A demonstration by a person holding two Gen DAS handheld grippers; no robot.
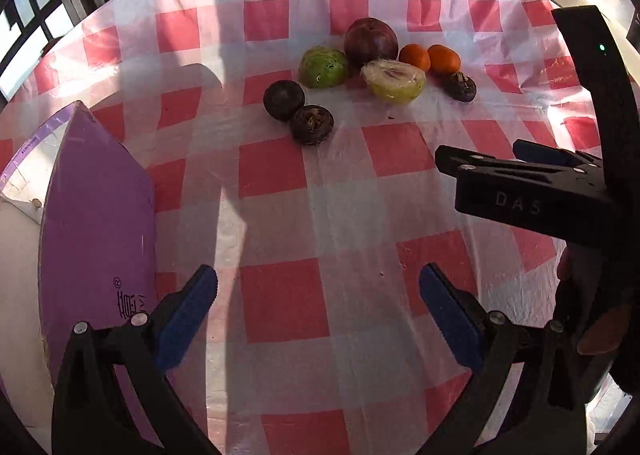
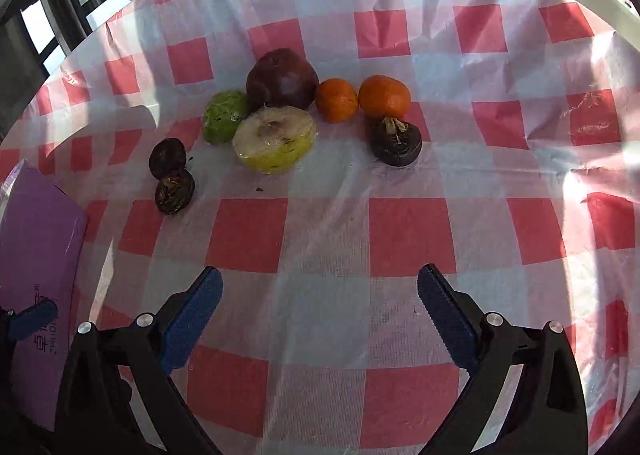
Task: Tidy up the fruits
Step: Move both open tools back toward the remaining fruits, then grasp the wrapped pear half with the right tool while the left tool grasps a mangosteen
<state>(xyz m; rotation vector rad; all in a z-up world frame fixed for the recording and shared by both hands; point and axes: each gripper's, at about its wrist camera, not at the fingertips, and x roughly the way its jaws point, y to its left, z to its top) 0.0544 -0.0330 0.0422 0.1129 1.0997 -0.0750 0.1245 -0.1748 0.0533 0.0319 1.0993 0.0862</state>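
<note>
Fruits clustered on the red-and-white checked surface [image 2: 400, 239] — dark round mangosteen [image 2: 396, 142] lies ahead of the right gripper [image 2: 320, 309], nearer it than the left gripper [image 1: 318, 305]; both jaws spread, empty.

The left tongs [image 1: 318, 293] have black plastic arms with blue bumpy pads [image 1: 188, 317] and round silver screws [image 1: 138, 319]. The right tongs [image 2: 320, 295] look the same: black arms, blue toothed pads [image 2: 448, 319], shiny screws [image 2: 493, 319]. Seen from the side, the right tongs' black body has raised letters "DAS" [image 1: 518, 203] and a small green light [image 1: 601, 47].
</note>
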